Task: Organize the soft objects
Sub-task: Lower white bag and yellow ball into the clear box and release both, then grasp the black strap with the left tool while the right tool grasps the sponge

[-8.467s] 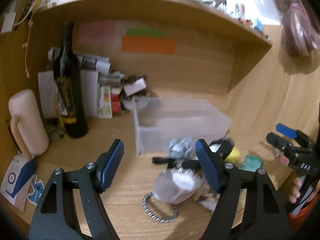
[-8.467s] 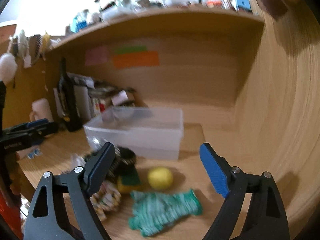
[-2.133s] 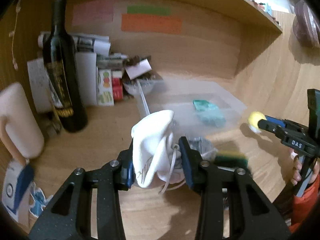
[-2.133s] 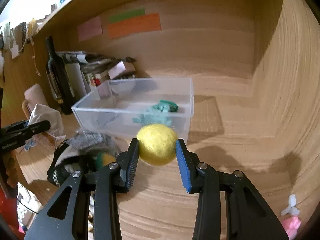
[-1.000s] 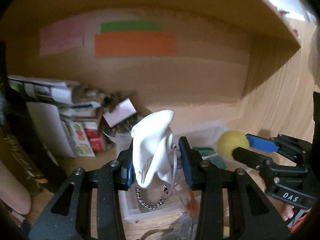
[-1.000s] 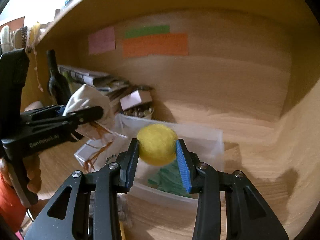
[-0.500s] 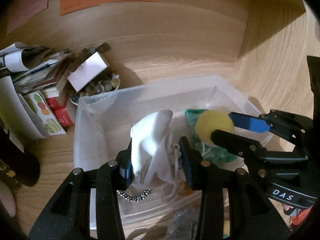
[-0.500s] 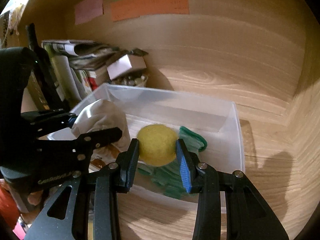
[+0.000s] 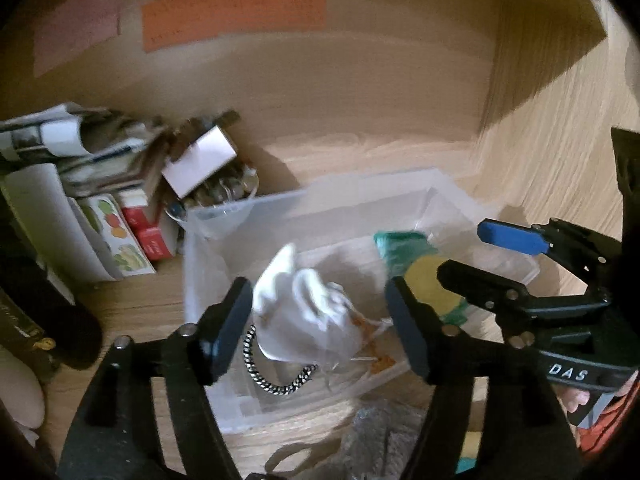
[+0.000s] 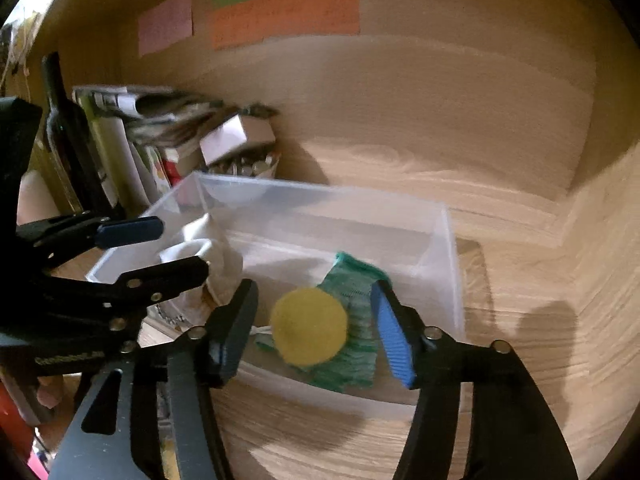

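A clear plastic bin (image 9: 208,280) (image 10: 448,264) stands on the wooden desk. My left gripper (image 9: 320,324) is open over its left half; a white cloth pouch (image 9: 304,320) (image 10: 208,256) with a black-and-white cord ring (image 9: 276,380) lies between the fingers, inside the bin. My right gripper (image 10: 316,328) is open over the bin's right half; a yellow felt ball (image 10: 308,326) (image 9: 424,280) sits between the fingers without touching them, on a green knitted cloth (image 10: 356,320) (image 9: 400,244).
A dark wine bottle (image 10: 64,128), stacked papers and small boxes (image 9: 112,208) and a jar with a white card (image 9: 208,176) stand left of the bin. A grey fuzzy object (image 9: 384,436) lies in front of it. Wooden walls close the back and right.
Both grippers have opened. The white pouch and the yellow ball were let go inside the bin, where half a second ago each was clamped.
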`<action>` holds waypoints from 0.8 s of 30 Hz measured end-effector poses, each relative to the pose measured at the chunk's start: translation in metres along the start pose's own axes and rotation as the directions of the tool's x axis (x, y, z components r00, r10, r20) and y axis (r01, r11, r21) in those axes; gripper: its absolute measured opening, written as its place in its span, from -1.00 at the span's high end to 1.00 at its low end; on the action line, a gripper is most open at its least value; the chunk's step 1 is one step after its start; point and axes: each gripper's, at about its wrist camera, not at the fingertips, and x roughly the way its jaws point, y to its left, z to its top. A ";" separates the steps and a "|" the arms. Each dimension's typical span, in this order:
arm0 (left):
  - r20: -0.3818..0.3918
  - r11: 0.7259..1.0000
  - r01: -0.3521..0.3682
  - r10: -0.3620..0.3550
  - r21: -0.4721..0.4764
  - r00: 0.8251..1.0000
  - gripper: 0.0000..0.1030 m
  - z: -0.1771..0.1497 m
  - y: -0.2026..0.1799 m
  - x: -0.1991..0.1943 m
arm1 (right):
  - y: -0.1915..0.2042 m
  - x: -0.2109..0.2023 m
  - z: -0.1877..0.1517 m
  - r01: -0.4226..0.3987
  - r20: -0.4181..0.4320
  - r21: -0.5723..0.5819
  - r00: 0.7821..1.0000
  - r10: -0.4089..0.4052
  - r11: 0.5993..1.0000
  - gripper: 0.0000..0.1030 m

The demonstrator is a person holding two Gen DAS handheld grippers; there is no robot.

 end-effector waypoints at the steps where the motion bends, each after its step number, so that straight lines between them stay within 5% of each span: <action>1: 0.011 1.000 -0.001 0.001 -0.001 1.000 -0.39 0.001 0.000 -0.005 | 0.000 -0.005 0.001 0.001 0.013 0.001 1.000 -0.001 1.000 -0.17; 10: 0.156 0.999 -0.046 0.045 -0.002 0.987 -0.92 -0.001 -0.001 -0.067 | 0.005 -0.061 0.000 0.005 0.144 -0.025 0.990 -0.002 1.000 -0.38; 14: 0.186 0.998 -0.063 0.061 0.008 0.981 -0.99 -0.013 0.000 -0.086 | 0.011 -0.079 -0.008 0.003 0.176 -0.052 0.984 0.006 0.999 -0.42; 24: 0.093 0.996 -0.088 0.087 0.008 0.992 -0.99 -0.067 0.007 -0.087 | 0.029 -0.078 -0.051 -0.033 0.103 -0.086 0.994 0.042 0.996 -0.48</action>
